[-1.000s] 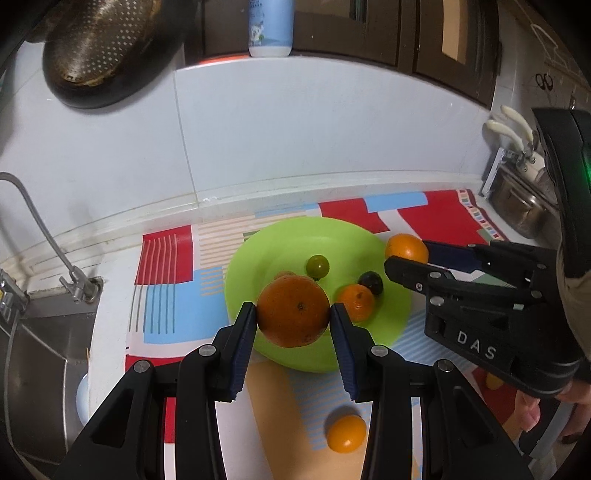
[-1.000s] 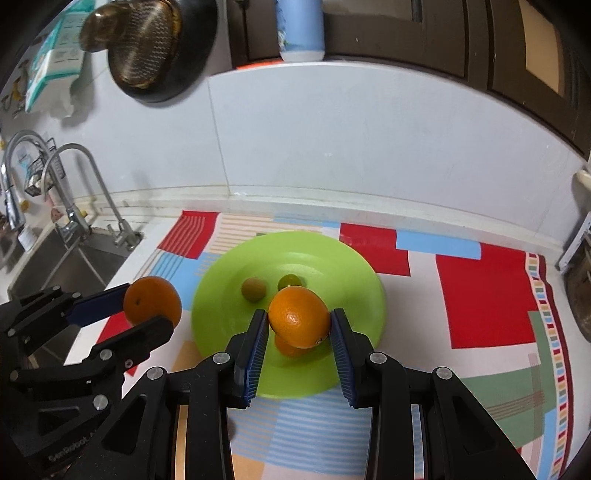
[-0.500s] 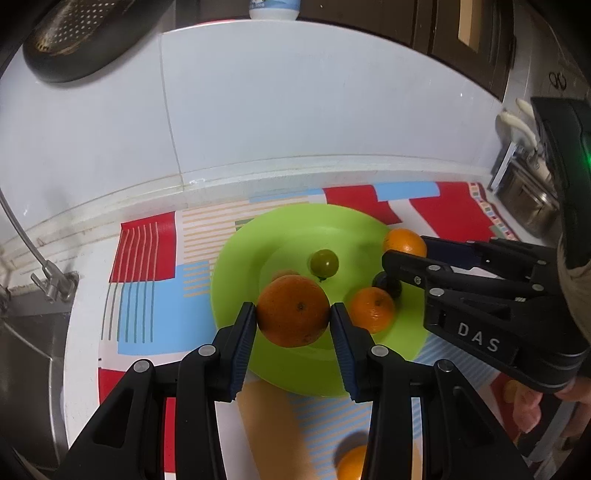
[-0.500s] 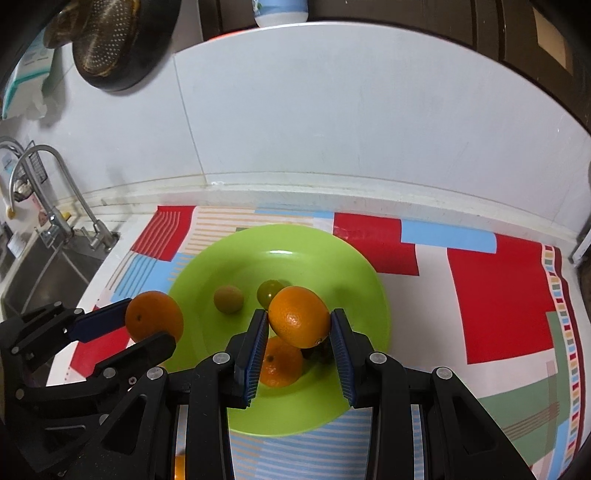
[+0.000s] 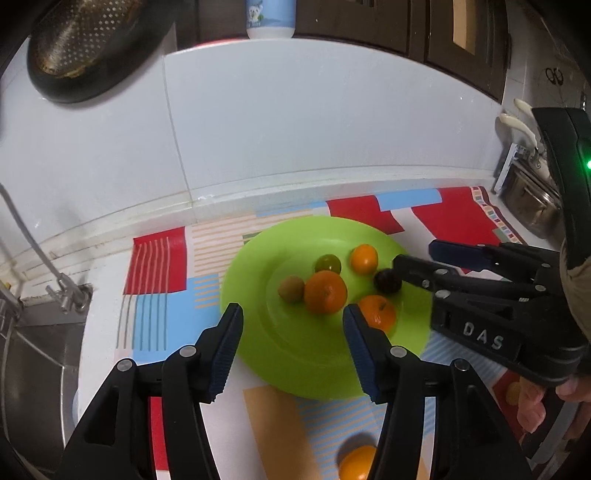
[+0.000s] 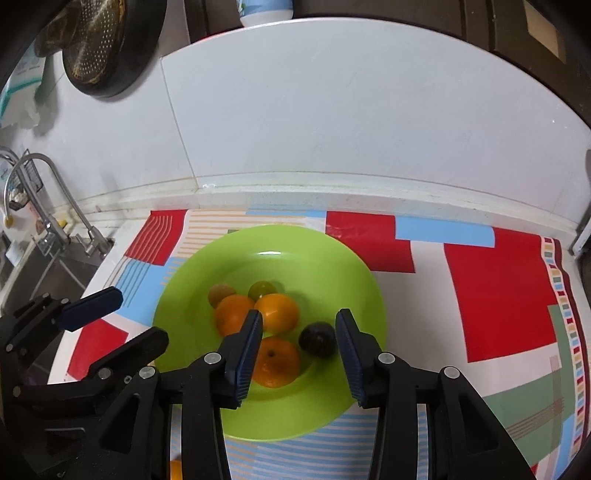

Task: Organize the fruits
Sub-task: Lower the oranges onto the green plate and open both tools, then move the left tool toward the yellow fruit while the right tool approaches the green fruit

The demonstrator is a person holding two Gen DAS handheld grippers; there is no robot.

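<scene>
A green plate (image 5: pixel 258 332) (image 6: pixel 354 280) lies on a patterned mat. On it lie three oranges (image 5: pixel 325 291) (image 6: pixel 276 312), a green fruit (image 5: pixel 327 263) (image 6: pixel 262 290), a brown kiwi (image 5: pixel 291 290) (image 6: pixel 218 293) and a dark fruit (image 5: pixel 386 281) (image 6: pixel 317 339). My left gripper (image 5: pixel 291 343) is open and empty over the plate's near side. My right gripper (image 6: pixel 298 350) is open and empty above the plate; it also shows in the left wrist view (image 5: pixel 417 258). One more orange (image 5: pixel 356 463) lies on the mat in front of the plate.
A sink with a tap (image 6: pixel 48 206) is at the left. A colander pan (image 5: pixel 85 48) hangs on the white wall. A bottle (image 5: pixel 270 16) stands on the ledge above. Steel pots (image 5: pixel 532 199) sit at the far right.
Both grippers have opened and let go of their oranges, which now lie on the plate. Both grippers have drawn back a little.
</scene>
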